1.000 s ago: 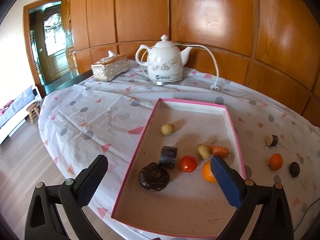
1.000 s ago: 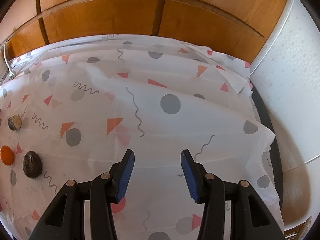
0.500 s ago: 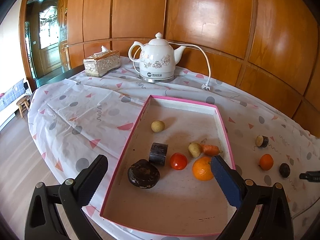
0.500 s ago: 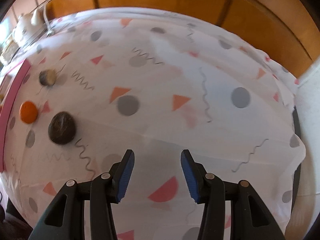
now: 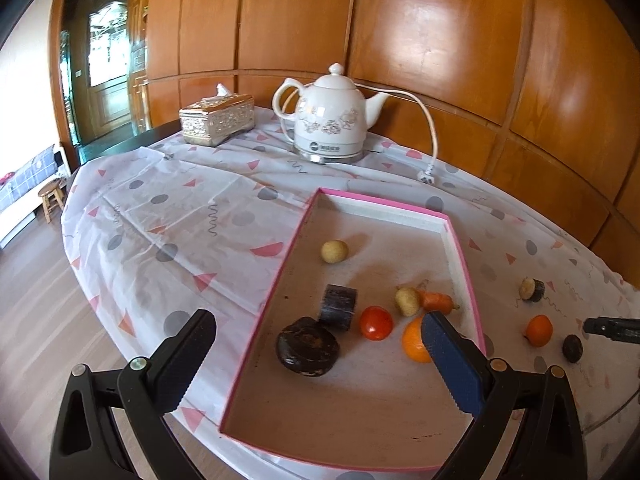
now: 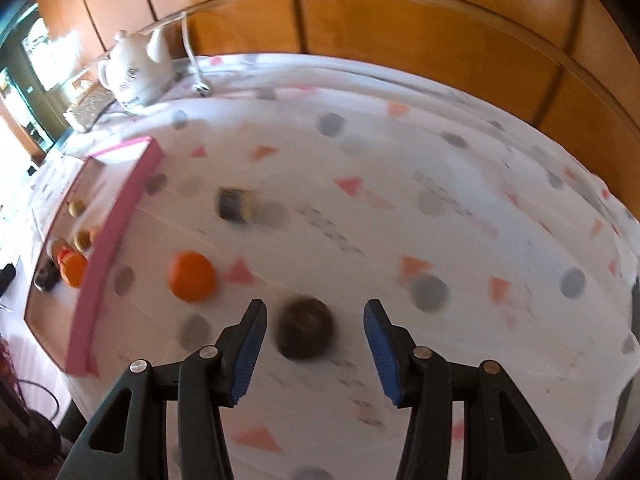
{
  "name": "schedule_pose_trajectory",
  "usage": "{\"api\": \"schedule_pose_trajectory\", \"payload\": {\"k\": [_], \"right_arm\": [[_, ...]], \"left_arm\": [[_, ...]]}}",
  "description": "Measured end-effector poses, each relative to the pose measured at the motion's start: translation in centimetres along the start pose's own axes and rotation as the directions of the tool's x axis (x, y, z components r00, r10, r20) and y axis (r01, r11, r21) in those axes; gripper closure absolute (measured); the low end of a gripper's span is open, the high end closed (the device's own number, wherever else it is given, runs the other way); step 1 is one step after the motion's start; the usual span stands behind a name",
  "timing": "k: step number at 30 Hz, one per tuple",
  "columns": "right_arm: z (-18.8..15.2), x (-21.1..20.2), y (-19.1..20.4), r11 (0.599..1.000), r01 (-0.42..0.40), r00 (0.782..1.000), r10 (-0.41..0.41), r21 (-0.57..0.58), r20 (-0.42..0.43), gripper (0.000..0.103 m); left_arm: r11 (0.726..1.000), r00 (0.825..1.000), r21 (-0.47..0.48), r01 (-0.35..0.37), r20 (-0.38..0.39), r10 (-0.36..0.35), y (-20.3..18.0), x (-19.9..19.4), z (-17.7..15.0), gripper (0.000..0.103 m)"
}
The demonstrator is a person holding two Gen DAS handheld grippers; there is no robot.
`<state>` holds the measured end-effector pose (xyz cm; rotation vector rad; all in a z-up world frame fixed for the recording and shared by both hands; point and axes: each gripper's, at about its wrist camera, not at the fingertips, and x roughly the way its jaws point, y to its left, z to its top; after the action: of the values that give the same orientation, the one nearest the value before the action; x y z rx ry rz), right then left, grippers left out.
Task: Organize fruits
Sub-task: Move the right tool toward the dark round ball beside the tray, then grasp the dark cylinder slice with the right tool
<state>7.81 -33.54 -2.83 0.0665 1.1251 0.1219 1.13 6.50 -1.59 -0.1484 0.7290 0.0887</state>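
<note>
Right gripper (image 6: pixel 315 322) points down over the cloth, jaws apart and just opened a little wider, empty. Dark fruit (image 6: pixel 305 334) lies on the cloth between the fingertips, not touched. Round, no long axis. Tray (image 6: pixel 108 248) lies left, left gripper (image 5: pixel 316 344) open above it.

tray (image 5: pixel 460 240): pink rim | tablecloth (image 5: pixel 168 216): white, grey dots, pink triangles | kettle (image 5: pixel 328 120): white, floral

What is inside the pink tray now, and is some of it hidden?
The pink tray holds two potatoes, a carrot, a tomato, an orange and two dark pieces. The left gripper finger covers part of the orange.
</note>
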Motion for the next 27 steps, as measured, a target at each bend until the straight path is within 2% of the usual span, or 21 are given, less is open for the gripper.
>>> {"api": "schedule_pose_trajectory", "payload": {"k": [8, 18, 21, 27], "right_arm": [[3.7, 3.9, 4.5, 0.999, -0.044, 0.999, 0.043, 0.024, 0.02, 0.051], [6.1, 8.2, 6.1, 0.999, 0.031, 0.999, -0.03, 0.039, -0.022, 0.051], [6.0, 9.2, 6.3, 0.998, 0.059, 0.998, -0.058, 0.03, -0.034, 0.078], [5.7, 9.2, 6.2, 0.998, 0.067, 0.998, -0.067, 0.02, -0.021, 0.078]], "left_arm": [[0.99, 0.996, -0.114, -0.085, -0.03, 0.083, 3.8, 0.3, -0.1, 0.0], [0.964, 0.985, -0.206, -0.17, -0.066, 0.16, 6.8, 1.1, -0.2, 0.0], [0.962, 0.983, -0.206, -0.181, -0.075, 0.169, 7.0, 1.3, -0.2, 0.0], [0.965, 0.983, -0.194, -0.178, -0.077, 0.166, 6.7, 1.3, -0.3, 0.0]]}}
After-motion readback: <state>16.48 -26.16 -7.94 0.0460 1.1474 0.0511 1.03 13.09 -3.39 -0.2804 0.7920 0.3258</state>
